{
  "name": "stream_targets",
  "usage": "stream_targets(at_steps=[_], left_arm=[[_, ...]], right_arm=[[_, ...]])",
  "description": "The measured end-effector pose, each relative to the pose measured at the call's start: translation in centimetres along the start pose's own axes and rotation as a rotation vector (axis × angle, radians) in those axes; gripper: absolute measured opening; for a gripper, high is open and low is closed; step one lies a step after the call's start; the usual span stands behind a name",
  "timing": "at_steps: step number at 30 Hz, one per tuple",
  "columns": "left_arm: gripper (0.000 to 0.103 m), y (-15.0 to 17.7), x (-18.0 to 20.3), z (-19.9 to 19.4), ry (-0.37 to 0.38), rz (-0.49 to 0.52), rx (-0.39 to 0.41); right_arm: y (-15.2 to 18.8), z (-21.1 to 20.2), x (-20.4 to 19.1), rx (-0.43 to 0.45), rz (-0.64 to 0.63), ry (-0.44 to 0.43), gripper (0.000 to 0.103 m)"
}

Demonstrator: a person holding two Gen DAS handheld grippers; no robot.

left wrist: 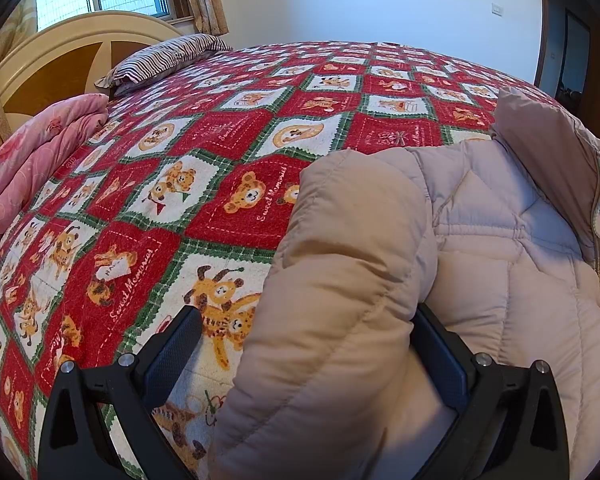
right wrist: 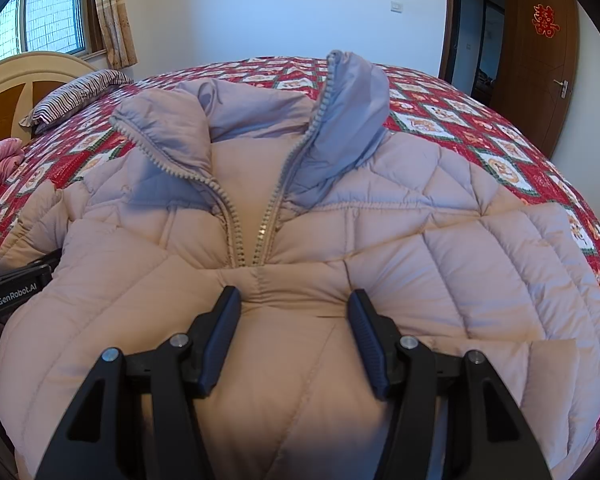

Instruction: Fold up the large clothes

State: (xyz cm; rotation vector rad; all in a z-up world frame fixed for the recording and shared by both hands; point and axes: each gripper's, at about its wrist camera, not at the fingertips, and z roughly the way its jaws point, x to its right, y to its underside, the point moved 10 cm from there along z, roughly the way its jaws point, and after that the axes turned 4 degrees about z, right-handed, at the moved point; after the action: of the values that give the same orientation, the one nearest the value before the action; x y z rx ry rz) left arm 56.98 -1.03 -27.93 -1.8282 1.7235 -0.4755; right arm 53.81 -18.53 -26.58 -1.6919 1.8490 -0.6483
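**Sleeve in my left jaws, jacket body under my right**

A pale pink puffer jacket lies front-up on the bed, collar away from me and hem toward me, so its long axis runs straight ahead from my jaws. The zip is open at the top.

My left gripper has its jaws spread wide with the jacket's left sleeve lying between them. The far pad touches the padding, the near one stands clear over the quilt, so I judge this no grip yet.

My right gripper is about half open, both jaws resting on the chest just below the zip's closed end, bulging fabric between them; whether they pinch it I cannot tell.

The sleeve lies left of the body, parallel to it. My left hand is nearer, so the fold inward across the chest, toward my right jaws, falls to it.
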Motion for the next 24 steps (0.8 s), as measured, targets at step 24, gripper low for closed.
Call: stream_targets(at_steps=[24], left_arm=[[0.102,-15.7,12.8,-1.5,0.195,0.231,0.056]], right_arm=[[-15.6,0.2,4.3,-0.003,-0.042,-0.037,0.096]])
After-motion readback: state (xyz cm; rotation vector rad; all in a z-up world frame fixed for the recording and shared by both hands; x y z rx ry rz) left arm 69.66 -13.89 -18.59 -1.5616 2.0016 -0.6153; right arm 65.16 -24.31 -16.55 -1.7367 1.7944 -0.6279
